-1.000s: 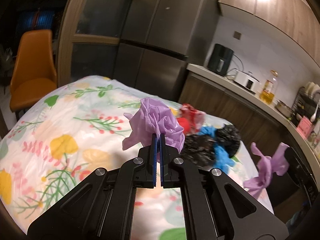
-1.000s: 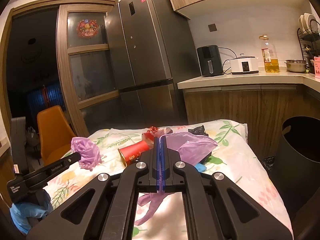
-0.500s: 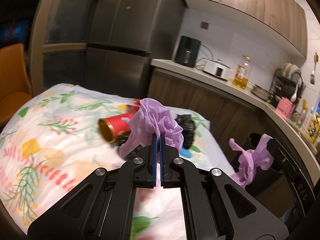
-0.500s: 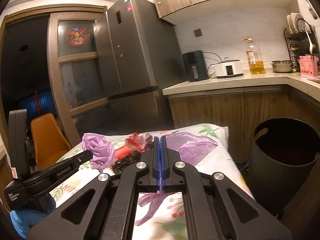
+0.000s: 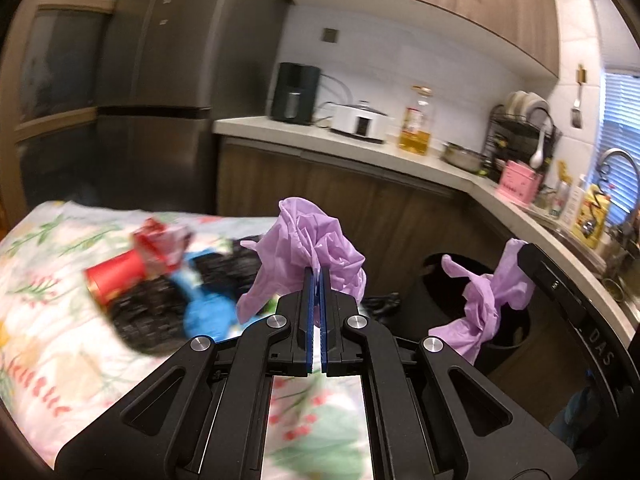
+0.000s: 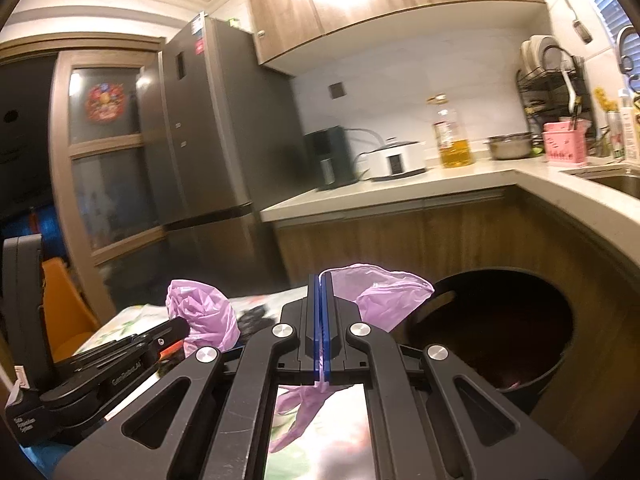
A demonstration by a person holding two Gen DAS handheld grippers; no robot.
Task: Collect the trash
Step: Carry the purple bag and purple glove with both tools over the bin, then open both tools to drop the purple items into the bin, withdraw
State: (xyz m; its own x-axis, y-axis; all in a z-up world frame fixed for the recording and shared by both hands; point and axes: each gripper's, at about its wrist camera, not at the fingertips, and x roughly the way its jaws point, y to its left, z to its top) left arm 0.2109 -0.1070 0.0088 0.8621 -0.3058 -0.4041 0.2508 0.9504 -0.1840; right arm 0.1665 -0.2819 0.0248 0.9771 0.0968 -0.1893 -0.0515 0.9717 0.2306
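Bunching above closed blue pads, a crumpled purple bag (image 5: 310, 240) is pinched in the left gripper (image 5: 316, 280), billowing up past its fingertips. A second purple bag (image 6: 390, 296) (thin, translucent) is clamped in the right gripper (image 6: 320, 284), one tail hanging below the jaws. Right of and beyond that gripper gapes a black bin (image 6: 504, 336). Left of the left gripper, a red cup (image 5: 116, 276), black bags (image 5: 148, 312) and blue scraps (image 5: 208, 312) lie blurred on the floral tablecloth (image 5: 52, 340).
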